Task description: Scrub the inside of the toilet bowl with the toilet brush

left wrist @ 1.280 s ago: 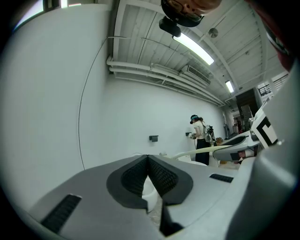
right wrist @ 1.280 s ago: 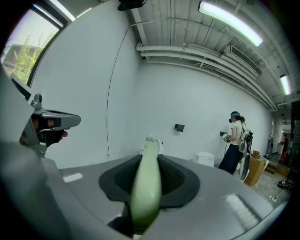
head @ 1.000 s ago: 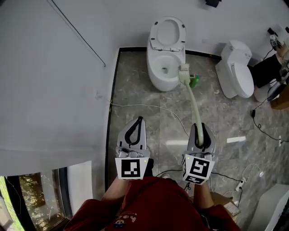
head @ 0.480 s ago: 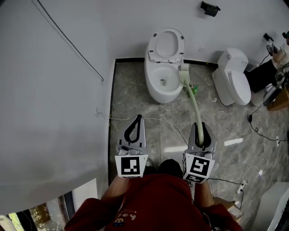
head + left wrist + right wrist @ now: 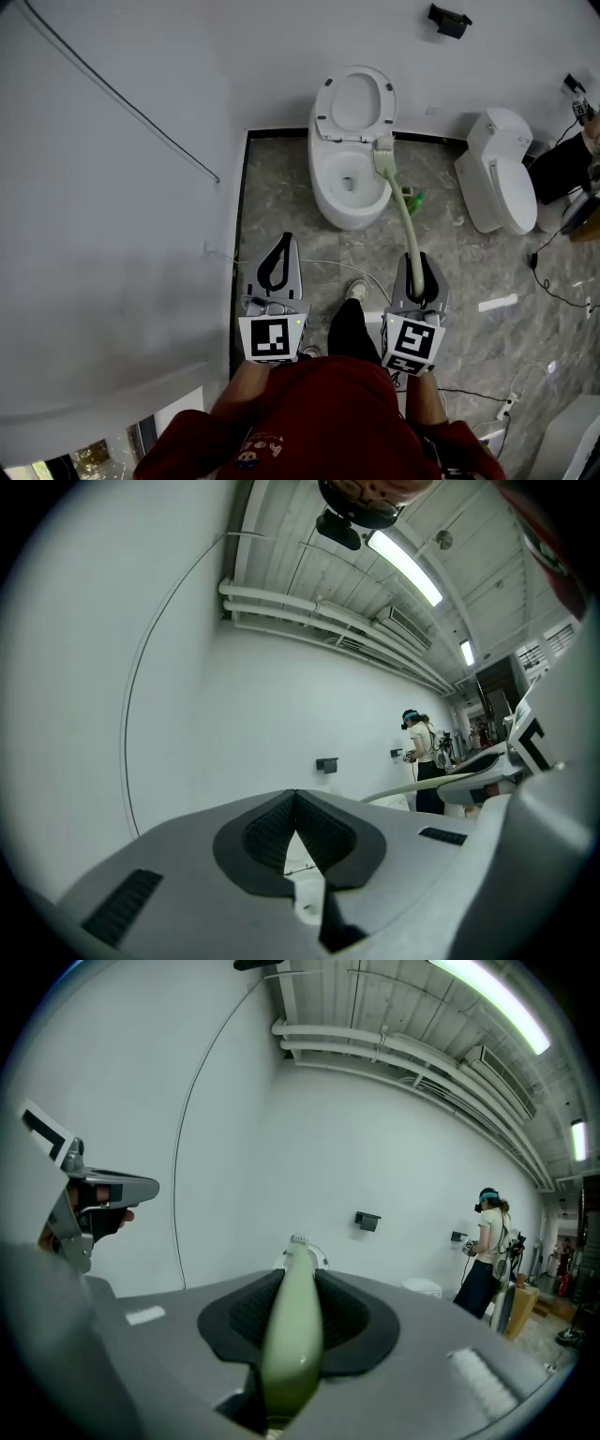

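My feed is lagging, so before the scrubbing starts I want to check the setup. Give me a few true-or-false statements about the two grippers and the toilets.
1. The right gripper is shut on the handle of the toilet brush. True.
2. The left gripper holds a cloth. False: its jaws are together with nothing between them.
3. The lid of the toilet straight ahead is down. False: it is raised against the wall and the bowl is open.
4. The second toilet, off to the right, has its lid closed. True.
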Motion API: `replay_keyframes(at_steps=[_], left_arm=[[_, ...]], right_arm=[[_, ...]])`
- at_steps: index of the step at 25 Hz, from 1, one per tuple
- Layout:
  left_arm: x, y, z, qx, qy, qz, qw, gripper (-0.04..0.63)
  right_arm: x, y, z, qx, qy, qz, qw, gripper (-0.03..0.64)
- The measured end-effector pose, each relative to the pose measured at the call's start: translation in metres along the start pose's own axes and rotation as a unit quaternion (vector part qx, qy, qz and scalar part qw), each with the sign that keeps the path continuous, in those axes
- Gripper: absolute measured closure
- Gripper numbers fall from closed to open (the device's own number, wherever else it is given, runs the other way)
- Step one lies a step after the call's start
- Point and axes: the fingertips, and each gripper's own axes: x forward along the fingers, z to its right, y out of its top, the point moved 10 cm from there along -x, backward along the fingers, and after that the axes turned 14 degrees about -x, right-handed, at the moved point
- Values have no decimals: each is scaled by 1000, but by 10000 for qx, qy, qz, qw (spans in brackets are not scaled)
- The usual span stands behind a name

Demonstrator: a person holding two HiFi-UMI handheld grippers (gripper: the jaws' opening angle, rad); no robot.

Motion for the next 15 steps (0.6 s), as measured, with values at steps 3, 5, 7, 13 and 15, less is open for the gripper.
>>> replay_keyframes(at_steps=[3, 5, 7, 13, 15], left_arm=[[39, -4, -1, 40, -2, -28, 10000, 589], [71, -3, 1, 87, -10, -18, 10000, 589], [104, -2, 7, 84, -12, -63, 9999, 589], [199, -11, 27, 72, -108, -240, 9996, 589], [225, -17, 30, 107, -63, -272, 9996, 589]], right_arm=[[38, 2, 14, 41, 23, 83, 10000, 506], [67, 4, 28, 48, 61, 91, 9999, 505], [95, 1, 46, 79, 123, 35, 9999, 505], [178, -16, 99, 96, 310, -151, 9994, 505], [205, -21, 111, 88, 379, -192, 9991, 505]])
